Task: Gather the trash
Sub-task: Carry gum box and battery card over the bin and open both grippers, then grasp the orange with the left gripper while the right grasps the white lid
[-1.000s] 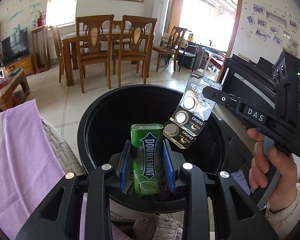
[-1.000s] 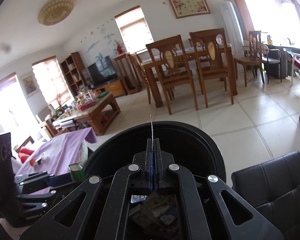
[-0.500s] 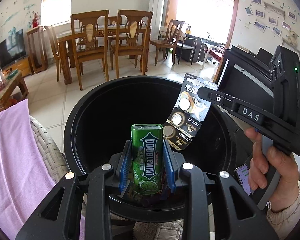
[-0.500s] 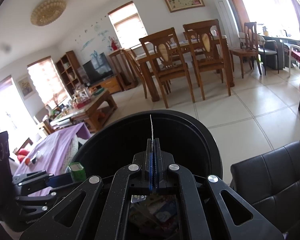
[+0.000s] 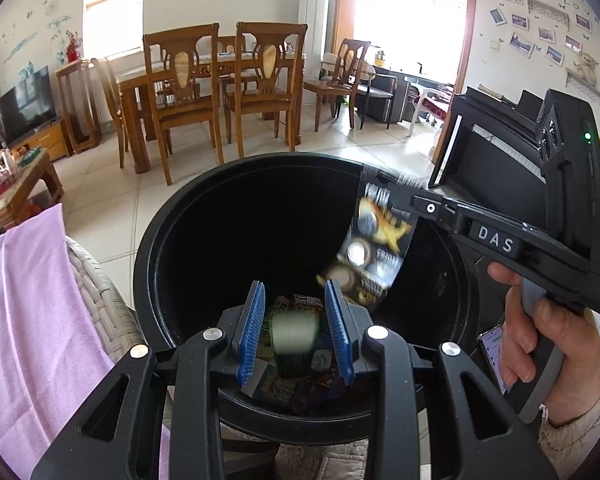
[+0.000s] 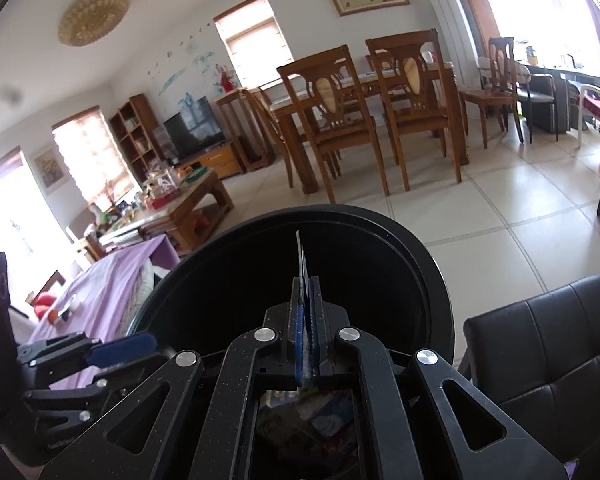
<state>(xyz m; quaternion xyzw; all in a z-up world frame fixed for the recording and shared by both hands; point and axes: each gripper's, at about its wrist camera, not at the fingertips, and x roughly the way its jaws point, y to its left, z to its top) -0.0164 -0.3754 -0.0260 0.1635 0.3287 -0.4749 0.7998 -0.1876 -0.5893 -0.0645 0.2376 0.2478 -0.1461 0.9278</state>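
Both grippers hang over the mouth of the black round bin [image 5: 160, 248] [image 6: 420, 264]. My left gripper [image 5: 295, 328] has its jaws opening. The green Doublemint tin [image 5: 294, 334] is a blur between the blue pads [image 5: 252, 328], with gaps on both sides, dropping toward the wrappers [image 5: 284, 388] at the bin's bottom. My right gripper [image 6: 306, 320] [image 5: 404, 200] comes in from the right, its jaws opening too. The button-battery card [image 5: 374, 248] [image 6: 301, 264] is blurred and sliding down from between its parted pads. My left gripper [image 6: 120, 348] shows low at the left in the right wrist view.
A purple cloth [image 5: 32, 320] over a wicker seat lies left of the bin, and a black leather seat [image 6: 540, 340] stands at its right. A person's hand [image 5: 540, 340] holds the right gripper, with a phone [image 5: 492, 340] below. Dining chairs [image 5: 180, 92] and tiled floor lie beyond.
The left pads have parted and the green tin has dropped from upright between them to a low blur. The right pads have parted and the battery card has slipped lower, blurred.
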